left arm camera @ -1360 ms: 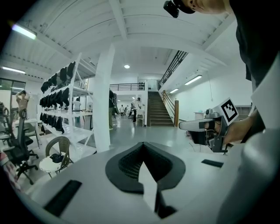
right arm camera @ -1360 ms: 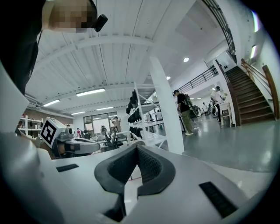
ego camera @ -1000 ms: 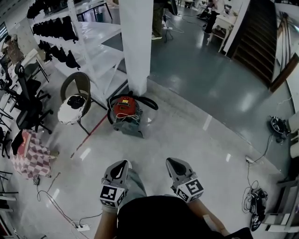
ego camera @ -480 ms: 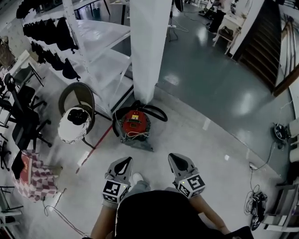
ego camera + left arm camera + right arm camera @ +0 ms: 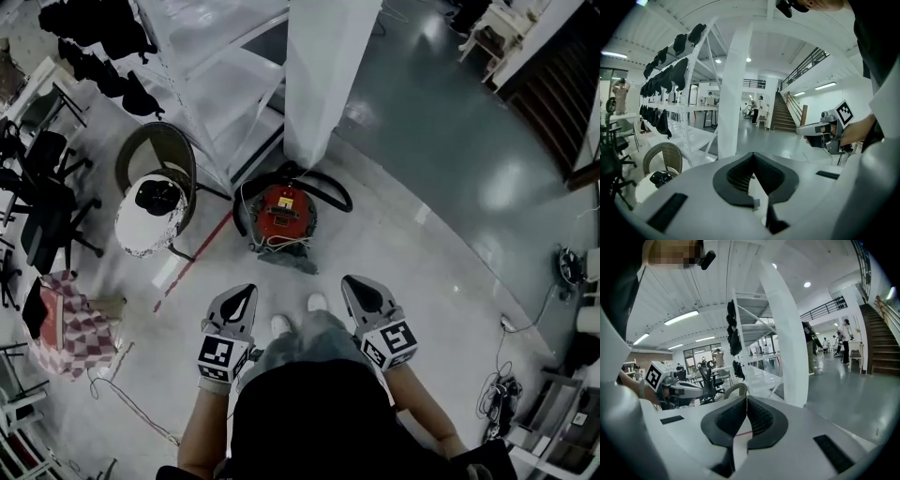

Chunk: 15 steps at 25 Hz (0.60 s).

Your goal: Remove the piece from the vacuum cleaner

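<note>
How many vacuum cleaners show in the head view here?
1: the red vacuum cleaner stands at the foot of the white column, a little apart from the wicker chair. Others could be hidden behind the shelving or out of frame.

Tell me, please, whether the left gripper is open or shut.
Shut: in the left gripper view, the left gripper has its two dark pads meeting at the tips, with nothing between them.

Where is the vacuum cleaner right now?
In the head view, the red vacuum cleaner sits on the floor at upper centre, at the foot of the white pillar, with the chair to its left.
</note>
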### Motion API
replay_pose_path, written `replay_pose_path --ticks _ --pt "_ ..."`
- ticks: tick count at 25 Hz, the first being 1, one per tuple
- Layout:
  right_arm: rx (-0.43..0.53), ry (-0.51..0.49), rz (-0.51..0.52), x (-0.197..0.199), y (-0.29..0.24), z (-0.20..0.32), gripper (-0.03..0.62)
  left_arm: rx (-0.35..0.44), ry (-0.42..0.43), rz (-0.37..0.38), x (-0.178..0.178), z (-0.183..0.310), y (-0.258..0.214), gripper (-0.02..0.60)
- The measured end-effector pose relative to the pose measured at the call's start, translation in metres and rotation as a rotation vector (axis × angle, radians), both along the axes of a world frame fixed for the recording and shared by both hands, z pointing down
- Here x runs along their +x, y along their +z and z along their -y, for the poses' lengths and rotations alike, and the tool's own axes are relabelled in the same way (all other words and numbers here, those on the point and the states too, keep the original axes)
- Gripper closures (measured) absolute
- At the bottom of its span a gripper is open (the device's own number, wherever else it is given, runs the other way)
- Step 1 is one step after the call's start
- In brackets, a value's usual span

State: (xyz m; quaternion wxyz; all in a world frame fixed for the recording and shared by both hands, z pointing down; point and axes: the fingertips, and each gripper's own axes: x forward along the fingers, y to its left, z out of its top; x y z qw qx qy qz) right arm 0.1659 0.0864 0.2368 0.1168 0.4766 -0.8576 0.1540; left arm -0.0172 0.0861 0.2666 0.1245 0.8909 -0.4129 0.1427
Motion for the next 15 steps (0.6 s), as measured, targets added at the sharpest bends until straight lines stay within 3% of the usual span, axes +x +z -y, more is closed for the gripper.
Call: replay_pose_path --ticks 7,15 --pt "-0.103 -0.119 -0.019 -0.005 0.045 0.044 0.565 -0.024 -0.061 0.056 0.005 0.037 0.030 0.565" --pt "-0.204 -0.241 -0.027 -0.012 0.114 0.091 0.565 -0.138 -0.140 0.066 0.017 0.081 0.082 0.561"
